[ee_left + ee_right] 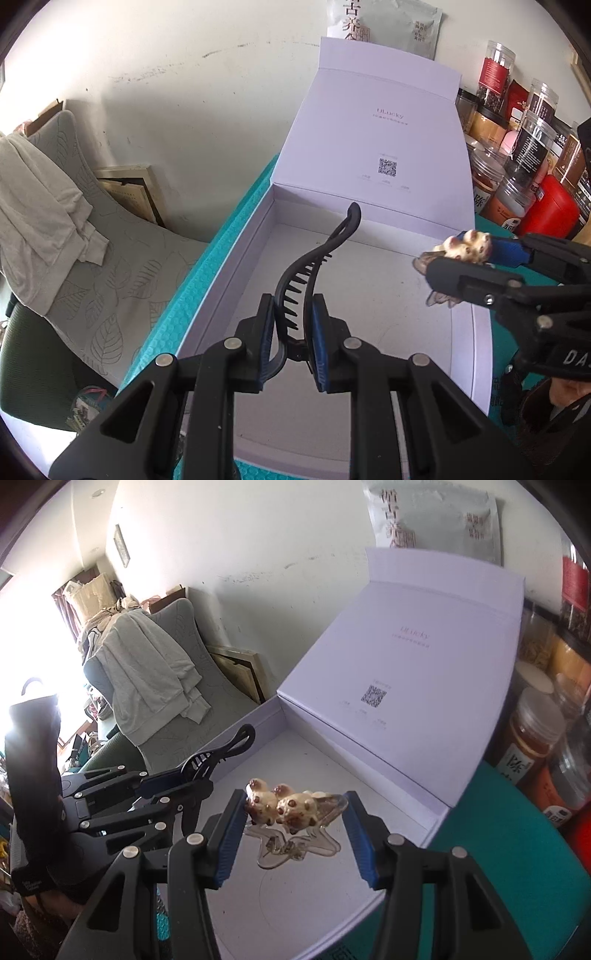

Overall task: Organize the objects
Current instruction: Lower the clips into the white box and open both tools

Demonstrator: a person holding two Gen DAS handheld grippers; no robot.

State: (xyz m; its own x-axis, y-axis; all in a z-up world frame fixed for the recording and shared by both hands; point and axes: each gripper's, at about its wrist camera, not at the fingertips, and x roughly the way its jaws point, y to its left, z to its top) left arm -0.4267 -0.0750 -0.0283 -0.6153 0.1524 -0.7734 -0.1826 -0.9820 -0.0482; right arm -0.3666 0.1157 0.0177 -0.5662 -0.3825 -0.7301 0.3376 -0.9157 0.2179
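An open white gift box (221,280) (406,775) lies on a teal mat, its lid leaning back against the wall. My left gripper (293,332) (184,775) is shut on a long black comb-toothed hair clip (321,258) (225,751), held over the box's left part. Over the right part of the box hovers my right gripper (295,816) (458,258), shut on a clear hair claw (291,838) (441,299) topped with cream animal figures (280,805) (465,247). Neither clip touches the box floor.
Several jars and tins (524,155) (535,731) crowd the table to the right of the box. A grey-covered chair with a draped white garment (48,206) (147,672) stands left, off the teal mat (184,295) (498,830). A person's hand (569,387) holds the right gripper.
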